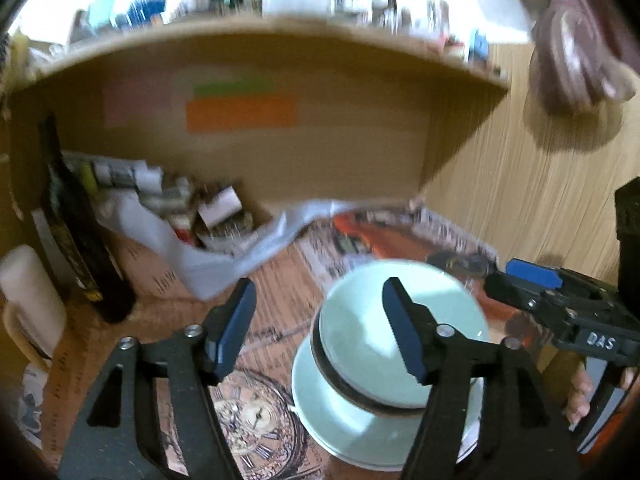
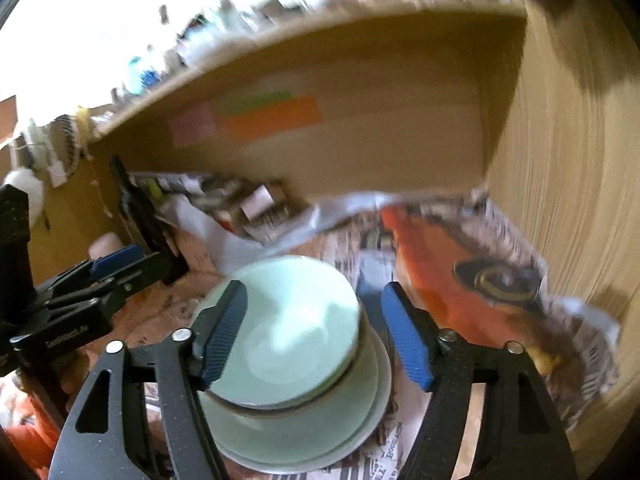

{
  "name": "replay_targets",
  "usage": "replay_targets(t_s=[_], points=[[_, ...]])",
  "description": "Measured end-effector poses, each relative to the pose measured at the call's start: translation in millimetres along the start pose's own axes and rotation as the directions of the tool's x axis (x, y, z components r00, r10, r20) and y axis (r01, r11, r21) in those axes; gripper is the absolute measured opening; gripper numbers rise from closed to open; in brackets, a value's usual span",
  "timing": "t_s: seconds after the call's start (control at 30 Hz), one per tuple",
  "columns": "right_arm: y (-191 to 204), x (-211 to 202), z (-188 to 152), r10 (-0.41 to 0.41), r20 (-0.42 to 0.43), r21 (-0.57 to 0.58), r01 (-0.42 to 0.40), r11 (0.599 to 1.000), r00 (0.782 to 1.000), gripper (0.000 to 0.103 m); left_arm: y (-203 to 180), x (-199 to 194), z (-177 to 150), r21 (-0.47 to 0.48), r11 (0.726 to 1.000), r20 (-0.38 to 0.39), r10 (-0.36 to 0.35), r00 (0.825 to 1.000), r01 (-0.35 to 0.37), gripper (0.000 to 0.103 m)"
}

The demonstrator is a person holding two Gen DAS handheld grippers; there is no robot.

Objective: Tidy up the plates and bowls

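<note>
Both views are motion-blurred. Left gripper (image 1: pixel 320 324) is wide open, nothing between its fingers; its right finger (image 1: pixel 404 330) overlaps the pale green bowl (image 1: pixel 360 344) in the picture, but contact can't be told from this angle. Right gripper (image 2: pixel 316 332) is also spread wide, holding nothing; its left finger (image 2: pixel 224 332) sits at the bowl (image 2: pixel 288 332) rim or just over it (touching or not — cannot tell), and its right finger (image 2: pixel 406 340) is clear of the bowl on the far side. The bowl has a dark band around its outer wall and sits upright on a stack of pale green plates (image 2: pixel 360 420), same stack seen in the left view (image 1: pixel 340 432). The stack rests on newspaper (image 2: pixel 460 300) spread over the surface, under a wooden shelf (image 1: pixel 260 40). Coloured sticky notes (image 1: pixel 240 114) are on the back panel. A crumpled plastic sheet (image 1: pixel 224 256) and small clutter lie behind the stack. In the left view the right gripper (image 1: pixel 532 288) shows at the right edge; in the right view the left gripper (image 2: pixel 112 268) shows at the left edge.
</note>
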State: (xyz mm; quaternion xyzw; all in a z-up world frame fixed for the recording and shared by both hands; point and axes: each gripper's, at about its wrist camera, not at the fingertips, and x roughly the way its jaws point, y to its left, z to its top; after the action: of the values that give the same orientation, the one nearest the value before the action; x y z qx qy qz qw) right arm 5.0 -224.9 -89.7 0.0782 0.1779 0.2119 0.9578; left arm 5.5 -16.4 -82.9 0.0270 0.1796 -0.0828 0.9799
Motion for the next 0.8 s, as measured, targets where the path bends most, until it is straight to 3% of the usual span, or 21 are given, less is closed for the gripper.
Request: replay_targets(t_s=[0.1,0.33,0.47,0.8], points=[[12.7,-20.4,6.7,0.009,0.079,-0.041,-0.005,0.999,0.997,0.079,-4.8,-21.7,5.5,0.023,1.0,0.075,0.014,0.997,-0.016,0.073],[28.7,-43.0,6.2,0.023,0.17,-0.09,-0.008,0.996,0.985,0.09,-13.7,-60.0,4.3,0.04,0.996,0.212,0.065,0.975,-0.075,0.097],[32.1,-51.7,1.9,0.016,0.205,-0.089,0.002,0.996,0.979,0.101,-19.3,-72.3,0.8,0.049,0.995,0.245,0.077,0.967,-0.091,0.099],[36.0,-62.6,-6.8,0.021,0.217,-0.097,0.001,0.995,0.976,0.103,-22.9,-85.3,-8.5,0.023,0.997,0.263,0.063,0.963,-0.071,0.102]])
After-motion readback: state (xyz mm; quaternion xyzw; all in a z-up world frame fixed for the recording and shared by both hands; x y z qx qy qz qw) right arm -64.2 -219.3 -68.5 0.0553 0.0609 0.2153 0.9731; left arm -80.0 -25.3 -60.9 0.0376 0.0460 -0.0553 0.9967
